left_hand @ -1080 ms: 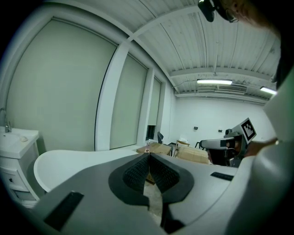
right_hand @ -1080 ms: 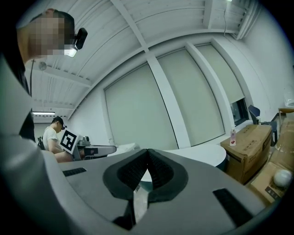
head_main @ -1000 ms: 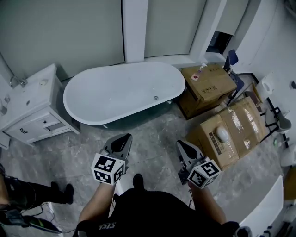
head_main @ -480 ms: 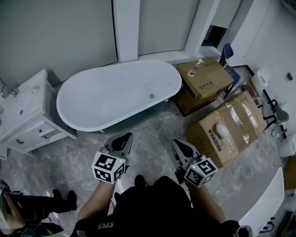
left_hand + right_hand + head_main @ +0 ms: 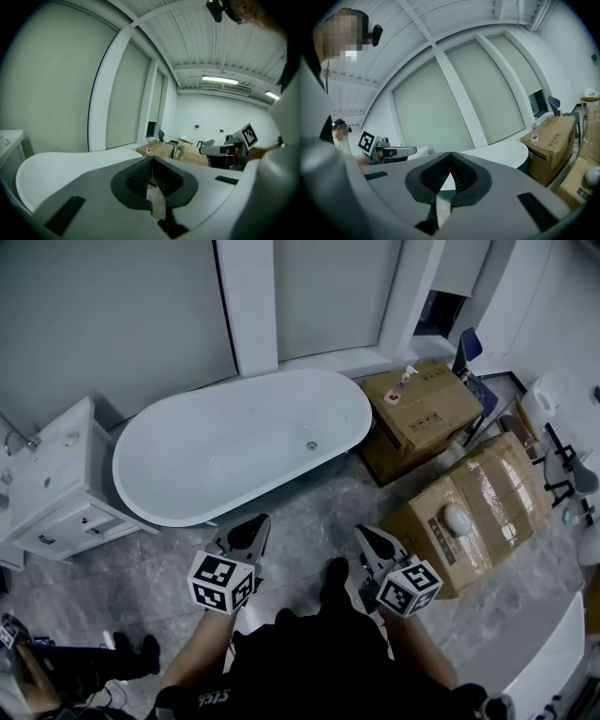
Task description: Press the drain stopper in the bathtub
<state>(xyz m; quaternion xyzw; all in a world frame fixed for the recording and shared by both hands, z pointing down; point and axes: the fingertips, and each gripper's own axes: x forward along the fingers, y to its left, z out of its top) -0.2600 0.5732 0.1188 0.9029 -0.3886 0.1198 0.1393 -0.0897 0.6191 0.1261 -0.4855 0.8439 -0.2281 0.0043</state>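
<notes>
Both my jaw pairs were pressed together w/ nothing held; left gripper (image 5: 257, 521) & right gripper (image 5: 365, 532) hung short of bathtub (image 5: 225, 451), drain stopper (image 5: 312, 445) untouched.

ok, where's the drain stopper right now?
Head view, right of centre: the drain stopper sits on the bathtub floor near its right end, closest to the cardboard box.

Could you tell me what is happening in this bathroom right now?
A person stands on the floor in front of the white bathtub, holding a tool in each hand. The left tool and right tool are both shut and empty, short of the tub. The drain stopper on the tub's bottom is untouched.
</notes>
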